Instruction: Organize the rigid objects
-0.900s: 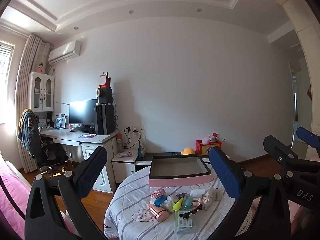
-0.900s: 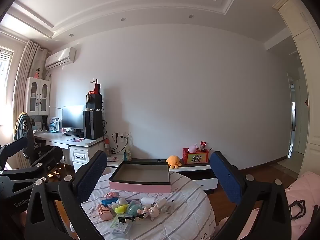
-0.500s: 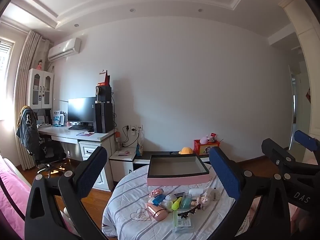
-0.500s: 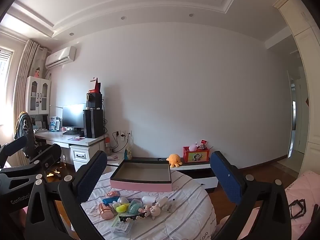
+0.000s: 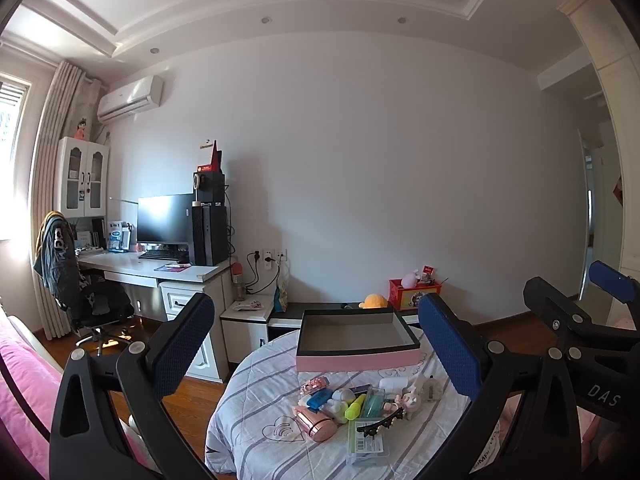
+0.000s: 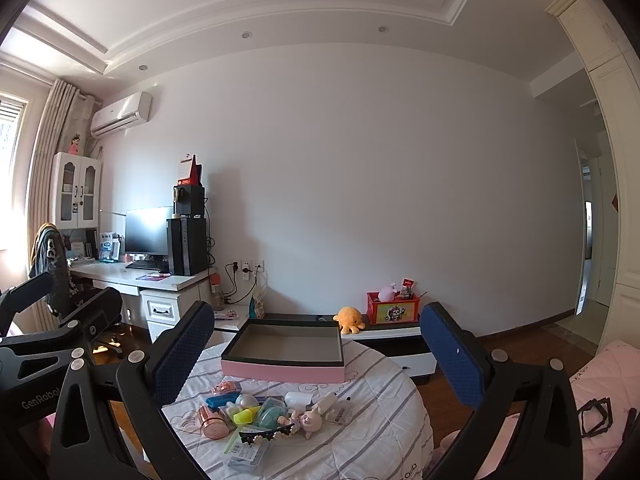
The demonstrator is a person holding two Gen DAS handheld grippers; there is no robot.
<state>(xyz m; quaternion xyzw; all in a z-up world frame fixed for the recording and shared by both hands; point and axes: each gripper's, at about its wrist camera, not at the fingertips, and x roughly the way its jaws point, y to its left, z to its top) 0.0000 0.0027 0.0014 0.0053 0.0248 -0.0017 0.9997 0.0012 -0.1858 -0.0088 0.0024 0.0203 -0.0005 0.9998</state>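
Observation:
A round table with a striped cloth (image 5: 256, 392) (image 6: 380, 432) holds an empty pink box with a dark rim (image 5: 356, 354) (image 6: 284, 370) at its far side. A heap of small items lies nearer: a rose-gold cylinder (image 5: 316, 426) (image 6: 212, 422), a yellow highlighter (image 5: 355, 406), a blue case (image 5: 319, 397), a black hair clip (image 5: 380, 424) (image 6: 266, 435), a pig figure (image 6: 312, 420) and a clear box (image 5: 366, 446). My left gripper (image 5: 316, 352) and right gripper (image 6: 316, 356) are both open and empty, held above and short of the table.
A desk with a monitor and computer tower (image 5: 208, 234) stands at the left, with an office chair (image 5: 80, 284). A low cabinet with an orange plush (image 6: 349, 318) and a red box (image 6: 394, 310) runs along the wall. A pink bed (image 5: 24, 392) lies at the left.
Both views have tilted down and drawn slightly nearer the table, so the box and the heap show a little larger. Nothing on the table has moved.

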